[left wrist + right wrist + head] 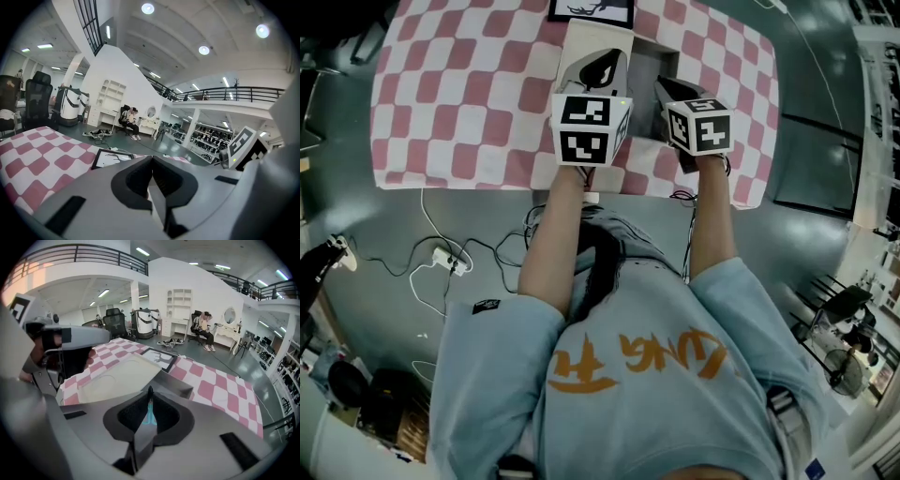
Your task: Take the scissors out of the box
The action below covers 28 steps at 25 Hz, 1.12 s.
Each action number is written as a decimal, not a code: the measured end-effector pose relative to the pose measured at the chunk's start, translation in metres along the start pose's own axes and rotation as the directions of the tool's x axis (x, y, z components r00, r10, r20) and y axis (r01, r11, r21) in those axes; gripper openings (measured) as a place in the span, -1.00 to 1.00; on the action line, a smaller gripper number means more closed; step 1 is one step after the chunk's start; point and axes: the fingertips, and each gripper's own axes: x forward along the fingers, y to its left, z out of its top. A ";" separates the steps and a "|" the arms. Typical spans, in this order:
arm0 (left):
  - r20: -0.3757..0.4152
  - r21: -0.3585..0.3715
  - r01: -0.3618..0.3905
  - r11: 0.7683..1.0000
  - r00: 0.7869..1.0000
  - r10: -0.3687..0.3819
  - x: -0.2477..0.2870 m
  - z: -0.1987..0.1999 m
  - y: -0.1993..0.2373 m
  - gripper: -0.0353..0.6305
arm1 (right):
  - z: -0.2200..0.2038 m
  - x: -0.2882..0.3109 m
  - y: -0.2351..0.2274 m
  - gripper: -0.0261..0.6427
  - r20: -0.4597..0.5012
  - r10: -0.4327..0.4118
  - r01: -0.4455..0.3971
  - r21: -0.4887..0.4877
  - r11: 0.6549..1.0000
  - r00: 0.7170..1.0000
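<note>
– right tool (pixel 149 391): which way did it lie from the scissors?
– it was on them, as far as i could judge. its jaws were together on a thin teal sliver, which i took for the scissors (pixel 150 414). the sliver ran along the tool's own line, from the tips back toward the camera. no view showed how much of them hung below.
– and the box?
– the grey box (pixel 177 383) lay just beyond and under those tips, with its near wall close ahead. so the coming move looked like a lift up and back toward the person, not forward.
– which tool was nearer?
– the right, plainly. the left tool (pixel 151 159) had its jaws together on nothing and sat to the left, by the cream lid (pixel 117 373).
– anything in the way?
– the lid lay open beside the box on its left, and a framed picture (pixel 160 358) lay past it on the checked cloth (pixel 220 390) of the bench. neither stood over the box.
</note>
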 end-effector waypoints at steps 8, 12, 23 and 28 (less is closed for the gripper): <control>0.053 0.042 -0.012 0.999 0.999 0.010 -0.028 0.011 -0.027 -0.83 | 0.015 -0.044 0.000 -0.83 0.153 -0.021 0.014 0.050 0.999 0.988; 0.070 0.074 -0.015 0.997 0.997 0.010 -0.040 0.014 -0.042 -0.83 | 0.016 -0.065 0.002 -0.83 0.224 -0.024 0.003 0.090 0.996 0.974; 0.136 0.217 -0.061 0.974 0.990 0.032 -0.077 0.024 -0.089 -0.83 | 0.030 -0.144 -0.001 -0.83 0.438 -0.051 -0.005 0.126 0.992 0.898; 0.165 0.274 -0.076 0.959 0.986 0.031 -0.084 0.028 -0.107 -0.83 | 0.024 -0.170 -0.013 -0.83 0.490 -0.139 0.089 0.124 0.988 0.860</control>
